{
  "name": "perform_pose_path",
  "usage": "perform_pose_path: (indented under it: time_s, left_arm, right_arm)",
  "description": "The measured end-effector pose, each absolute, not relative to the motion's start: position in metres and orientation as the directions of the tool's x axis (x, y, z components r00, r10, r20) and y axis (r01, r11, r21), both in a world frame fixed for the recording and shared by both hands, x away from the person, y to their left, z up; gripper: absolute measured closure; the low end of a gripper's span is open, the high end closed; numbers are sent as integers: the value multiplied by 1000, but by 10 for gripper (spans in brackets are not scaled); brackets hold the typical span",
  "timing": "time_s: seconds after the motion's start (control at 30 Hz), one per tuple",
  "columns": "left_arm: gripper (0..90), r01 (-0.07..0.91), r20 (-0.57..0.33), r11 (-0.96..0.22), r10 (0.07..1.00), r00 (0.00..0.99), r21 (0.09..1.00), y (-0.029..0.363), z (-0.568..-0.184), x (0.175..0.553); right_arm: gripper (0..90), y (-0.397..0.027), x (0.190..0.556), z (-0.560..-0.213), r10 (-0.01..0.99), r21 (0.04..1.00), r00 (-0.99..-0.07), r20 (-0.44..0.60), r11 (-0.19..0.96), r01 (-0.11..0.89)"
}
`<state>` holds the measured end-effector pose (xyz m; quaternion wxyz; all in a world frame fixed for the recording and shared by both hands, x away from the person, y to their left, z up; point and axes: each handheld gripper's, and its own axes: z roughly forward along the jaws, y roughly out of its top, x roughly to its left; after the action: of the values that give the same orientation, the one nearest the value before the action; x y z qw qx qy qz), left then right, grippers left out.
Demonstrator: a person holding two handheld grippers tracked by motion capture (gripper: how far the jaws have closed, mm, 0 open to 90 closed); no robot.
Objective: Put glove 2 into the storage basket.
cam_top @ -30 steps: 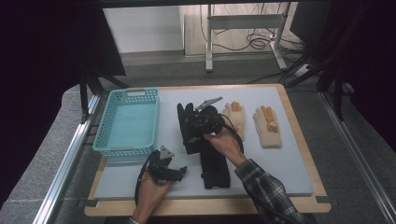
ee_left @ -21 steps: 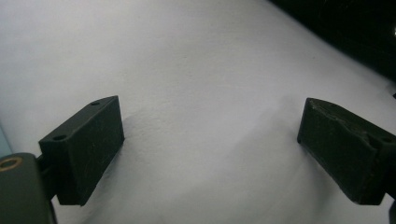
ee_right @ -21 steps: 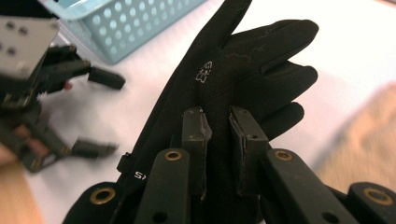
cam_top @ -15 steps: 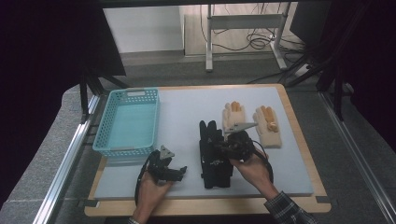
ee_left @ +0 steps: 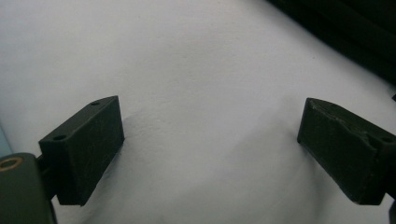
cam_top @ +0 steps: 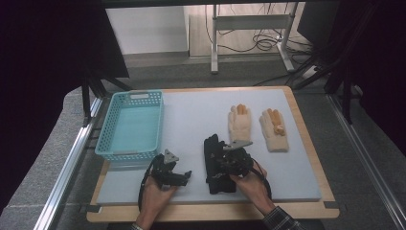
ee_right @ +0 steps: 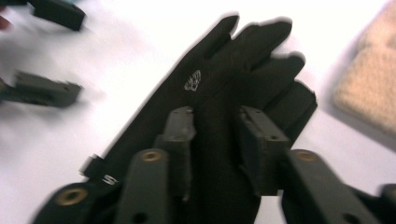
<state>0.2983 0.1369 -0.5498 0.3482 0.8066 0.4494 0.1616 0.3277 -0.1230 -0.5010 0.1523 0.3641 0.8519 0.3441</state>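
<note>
**Gloves and basket laid out on grey-topped bench**

A wood-edged bench (cam_top: pixel 306 143) with a pale grey mat carries a turquoise basket (cam_top: pixel 130 125) at far left. Two cream gloves (cam_top: pixel 258 127) lie side by side at far right, fingers pointing away. A black glove (cam_top: pixel 214 165) lies flat near the middle, close to the near edge.

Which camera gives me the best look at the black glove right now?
The right gripper view: the black glove lies close up between that gripper's parted jaws, fingers and white logo visible, though blurred. The high view shows it whole but small beside the cream gloves. The left gripper view offers a dark corner I cannot identify.
</note>
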Motion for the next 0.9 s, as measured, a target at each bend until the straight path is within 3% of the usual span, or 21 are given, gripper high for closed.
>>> perform_pose_path:
  time_s: [0.13, 0.27, 0.33, 0.37, 0.5, 0.9]
  left_arm:
    - [73, 613, -53, -353, 838, 544, 707, 137, -550, 298]
    - [73, 613, -53, -354, 837, 545, 706, 137, -550, 298]
    - [73, 613, -50, -359, 836, 547, 704, 137, -550, 298]
    - [73, 613, -50, -359, 836, 547, 704, 137, -550, 298]
    - [73, 614, -50, -360, 835, 548, 702, 137, -549, 298]
    - [64, 615, -47, -352, 843, 535, 706, 136, -550, 298]
  right_arm:
    - [429, -133, 324, -492, 727, 713, -687, -15, 489, 502]
    - [430, -156, 323, -477, 730, 741, -683, -4, 461, 488]
    - [590, -173, 322, -477, 719, 727, -694, 21, 466, 505]
    - [590, -173, 322, -477, 719, 727, -694, 21, 466, 505]
    - [746, -189, 318, -497, 704, 692, -709, 42, 491, 529]
    - [766, -180, 314, -526, 644, 699, -763, 53, 522, 489]
